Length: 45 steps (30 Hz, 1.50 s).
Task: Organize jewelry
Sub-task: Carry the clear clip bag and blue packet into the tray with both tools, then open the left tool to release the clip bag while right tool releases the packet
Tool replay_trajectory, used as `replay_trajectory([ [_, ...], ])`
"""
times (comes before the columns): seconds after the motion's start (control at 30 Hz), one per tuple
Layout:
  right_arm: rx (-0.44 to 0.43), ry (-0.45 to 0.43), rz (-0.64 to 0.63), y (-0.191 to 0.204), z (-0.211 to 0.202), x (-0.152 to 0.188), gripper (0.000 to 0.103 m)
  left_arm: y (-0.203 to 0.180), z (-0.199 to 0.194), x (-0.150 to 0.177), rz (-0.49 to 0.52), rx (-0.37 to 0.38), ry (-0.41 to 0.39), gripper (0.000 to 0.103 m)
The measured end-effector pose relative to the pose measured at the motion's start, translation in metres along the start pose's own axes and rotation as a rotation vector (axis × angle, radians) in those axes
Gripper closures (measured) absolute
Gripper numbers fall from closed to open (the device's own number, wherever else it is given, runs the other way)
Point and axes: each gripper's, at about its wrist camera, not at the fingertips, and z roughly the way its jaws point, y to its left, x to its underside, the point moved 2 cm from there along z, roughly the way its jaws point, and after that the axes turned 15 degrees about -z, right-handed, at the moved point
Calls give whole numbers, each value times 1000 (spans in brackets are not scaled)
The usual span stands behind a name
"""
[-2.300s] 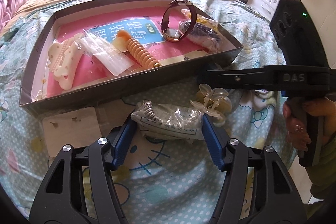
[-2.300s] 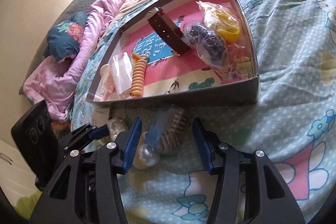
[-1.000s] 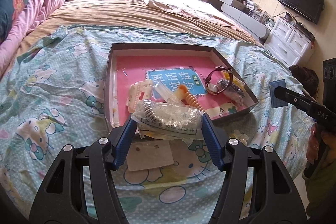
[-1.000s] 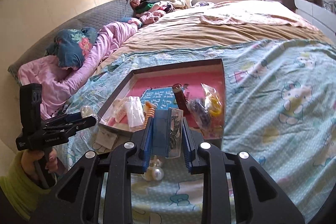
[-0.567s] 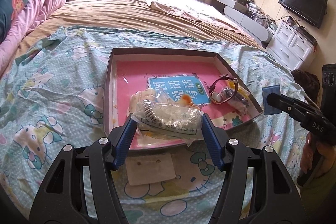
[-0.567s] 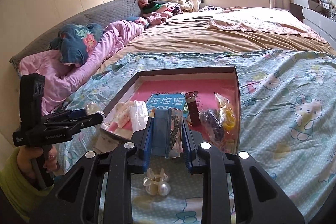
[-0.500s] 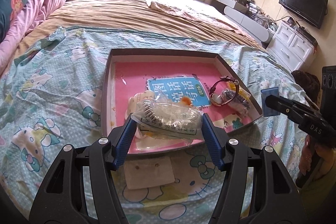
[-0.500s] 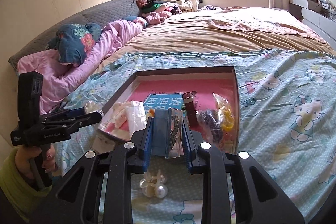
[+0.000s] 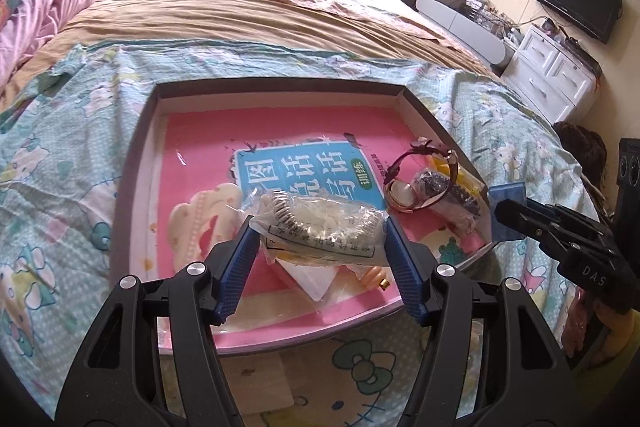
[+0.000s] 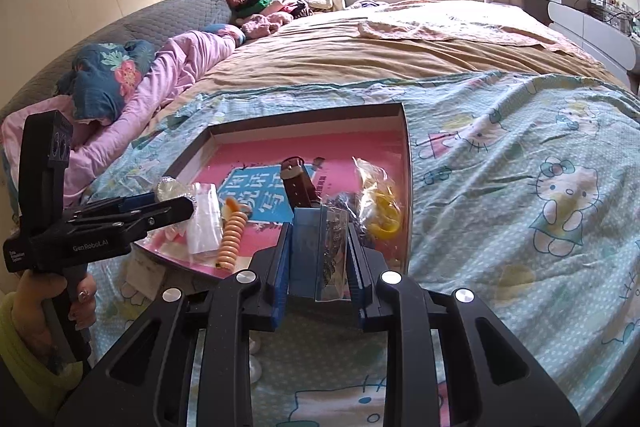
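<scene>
1. The tray (image 9: 136, 131) is my landmark: a shallow cardboard box on the bed (image 9: 248, 11), pink-lined. I judge it stiff enough to take drops but light enough to slide on the soft quilt, so I would not push against its wall.

2. My left tool (image 9: 318, 247) is clamped on a clear bag (image 9: 320, 227) with a coiled metal chain inside, hanging above the tray's near half. The film looks slippery and crinkly, and the chain is loose weight that will slump. The pads squeeze the bag's two ends, so I expect it to hold only while the film stays bunched.

3. My right tool (image 10: 318, 259) is nearly closed on a flat packet (image 10: 320, 251), a blue card in a clear sleeve with small dark pieces, upright over the tray's near right corner. It looks thin, stiff and light; gripping the flat faces suits it, and I would take care not to bend the card.

4. Inside the tray, toward its right wall, a watch (image 9: 404, 183) lies with its strap (image 10: 298, 187) arched. It looks rigid and scratchable, best lifted by the strap.

5. An orange coil tie (image 10: 232, 235) near the tray's front edge looks springy and light; I would pinch it mid-length.
</scene>
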Motion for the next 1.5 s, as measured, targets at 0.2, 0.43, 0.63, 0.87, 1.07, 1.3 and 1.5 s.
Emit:
replay_trajectory([
  [0.2, -5, 19, 4, 2, 9, 1, 79, 0, 7, 4, 22, -7, 12, 47],
  [0.43, 8, 39, 10, 1, 14, 2, 78, 0, 7, 2, 24, -7, 12, 47],
  [0.63, 15, 45, 31, -2, 12, 5, 72, 0, 6, 2, 23, -1, 7, 45],
  [0.87, 21, 18, 56, -5, -3, 6, 51, -3, 0, -3, 29, 1, -8, 38],
  [1.07, 29, -23, 72, -7, -23, 6, 34, -5, -18, -9, 13, -8, -43, 20],
  [1.3, 46, -79, 55, -4, -52, 1, 22, -6, -51, -13, -6, -3, -98, 10],
  [1.5, 56, -105, 33, 0, -69, 0, 19, -7, -76, -11, -6, -8, -136, 10],
])
